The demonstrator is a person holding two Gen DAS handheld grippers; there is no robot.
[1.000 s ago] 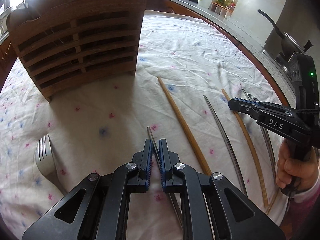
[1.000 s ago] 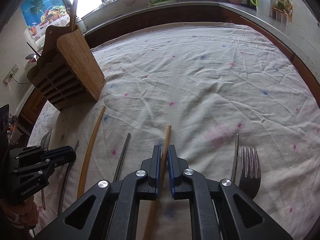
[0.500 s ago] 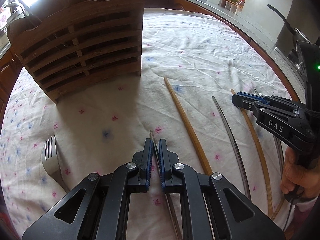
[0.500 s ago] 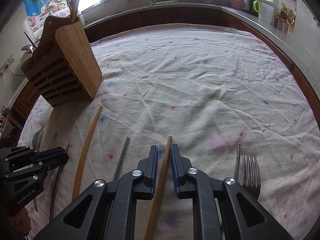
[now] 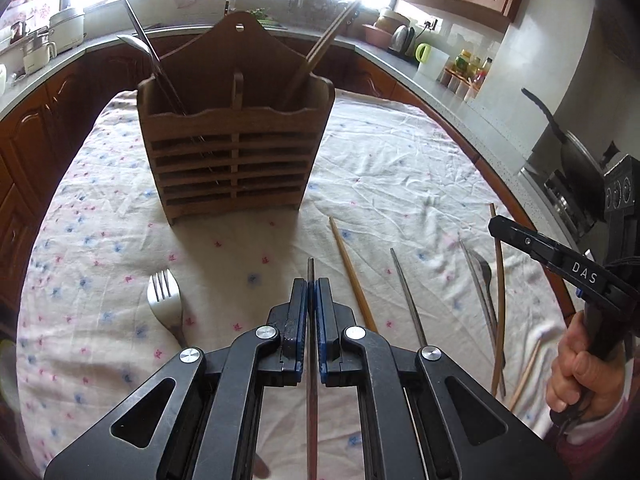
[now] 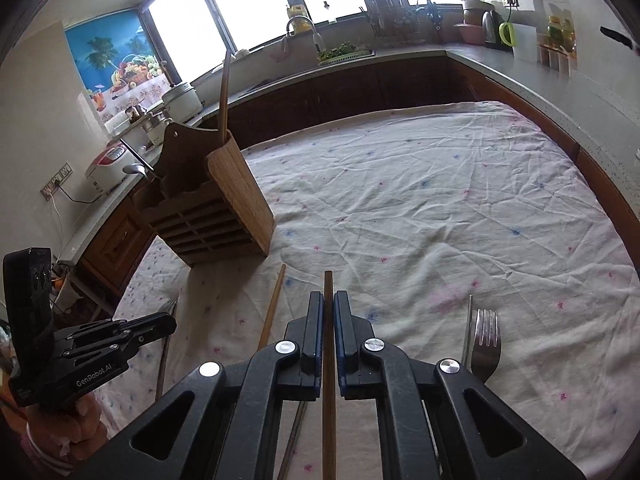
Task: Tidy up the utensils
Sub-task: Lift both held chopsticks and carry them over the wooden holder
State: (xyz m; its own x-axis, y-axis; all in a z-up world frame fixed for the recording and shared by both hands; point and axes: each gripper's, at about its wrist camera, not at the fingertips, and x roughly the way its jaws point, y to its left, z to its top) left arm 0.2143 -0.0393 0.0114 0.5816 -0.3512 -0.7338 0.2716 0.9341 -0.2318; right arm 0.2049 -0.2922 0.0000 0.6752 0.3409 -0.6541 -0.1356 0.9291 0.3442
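Observation:
My left gripper is shut on a thin metal chopstick, held above the flowered tablecloth. My right gripper is shut on a wooden chopstick, also off the cloth. A slatted wooden utensil holder stands upright ahead, with metal utensils in its left compartment and wooden chopsticks in its right. In the right wrist view the holder is up to the left. On the cloth lie a wooden chopstick, a metal chopstick and a fork.
A second fork and a metal chopstick lie right of my right gripper. A kitchen counter with kettle and jars curves round the table's far side. A pan sits on a stove at right.
Both grippers have risen, each lifting its chopstick off the cloth. The views have tipped up, so the holder's top and the windows now show.

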